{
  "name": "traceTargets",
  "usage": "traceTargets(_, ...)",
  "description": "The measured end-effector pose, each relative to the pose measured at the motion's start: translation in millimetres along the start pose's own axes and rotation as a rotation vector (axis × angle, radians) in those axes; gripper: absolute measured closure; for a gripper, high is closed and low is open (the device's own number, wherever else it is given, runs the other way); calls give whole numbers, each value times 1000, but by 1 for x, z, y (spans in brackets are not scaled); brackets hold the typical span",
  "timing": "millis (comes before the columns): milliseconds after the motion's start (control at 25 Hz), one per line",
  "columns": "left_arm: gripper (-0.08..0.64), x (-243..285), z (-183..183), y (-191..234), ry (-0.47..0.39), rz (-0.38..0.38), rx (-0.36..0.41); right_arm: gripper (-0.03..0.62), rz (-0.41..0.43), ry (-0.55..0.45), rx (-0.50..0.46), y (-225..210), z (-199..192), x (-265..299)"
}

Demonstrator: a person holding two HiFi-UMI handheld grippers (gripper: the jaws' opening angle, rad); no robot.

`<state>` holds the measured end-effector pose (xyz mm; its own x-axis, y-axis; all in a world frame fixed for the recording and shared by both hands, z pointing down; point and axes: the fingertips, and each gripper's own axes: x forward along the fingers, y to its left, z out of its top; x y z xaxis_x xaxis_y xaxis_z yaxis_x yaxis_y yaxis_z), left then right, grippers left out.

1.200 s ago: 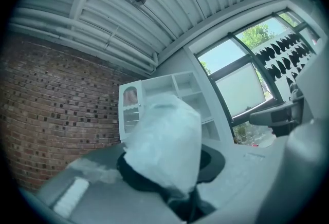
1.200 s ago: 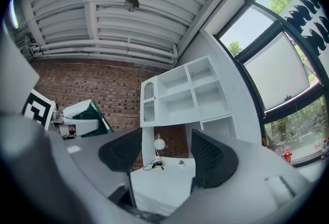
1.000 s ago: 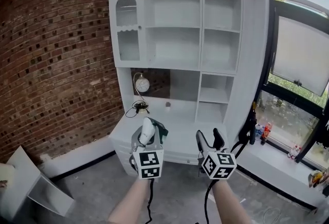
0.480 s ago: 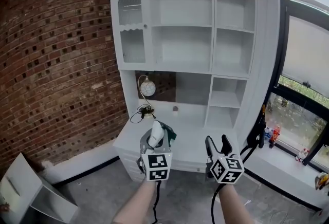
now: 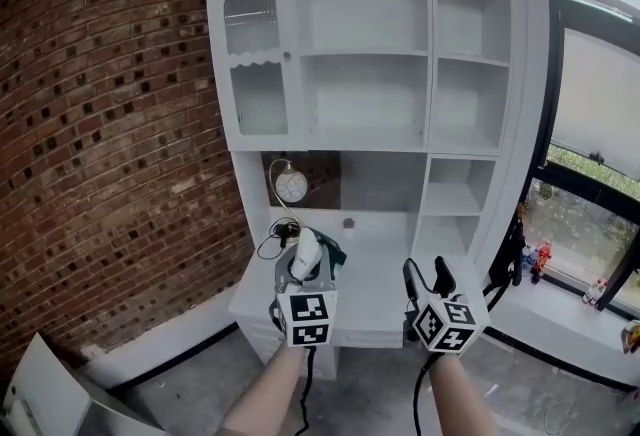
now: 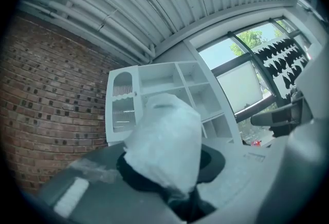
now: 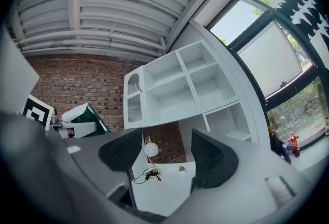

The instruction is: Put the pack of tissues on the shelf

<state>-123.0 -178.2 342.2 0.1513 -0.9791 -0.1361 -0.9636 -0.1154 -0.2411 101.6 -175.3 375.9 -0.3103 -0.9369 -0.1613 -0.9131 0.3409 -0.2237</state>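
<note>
One pack of tissues sits clamped in the narrowly closed jaws of my left gripper, short of the shelf, my right gripper gaping empty, so I'd carry it level, deep into an open compartment before letting go.

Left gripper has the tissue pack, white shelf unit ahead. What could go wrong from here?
1. The left gripper pinches only the lower end of the soft tissue pack; it may sag or slip out.
2. The pack fills the left gripper view, so aiming at the shelf unit may be off.
3. The black cable and round white object on the counter's left side could get knocked.
</note>
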Motion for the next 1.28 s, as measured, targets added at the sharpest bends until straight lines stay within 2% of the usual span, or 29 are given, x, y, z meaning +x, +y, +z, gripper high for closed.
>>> traceTargets(320, 449, 35, -15, 33, -18, -52, -18, 302, -42, -8, -6, 20, -17, 40)
traceTargets(760, 449, 94, -49, 9, 9, -115, -59, 302, -87, 45, -2, -16, -48, 84)
traceTargets(960, 449, 133, -58, 2, 20, -105, -78, 302, -73, 62, 3, -39, -55, 118)
traceTargets(1280, 449, 202, -45, -15, -4, -81, -100, 302, 1, 53, -16, -70, -36, 187)
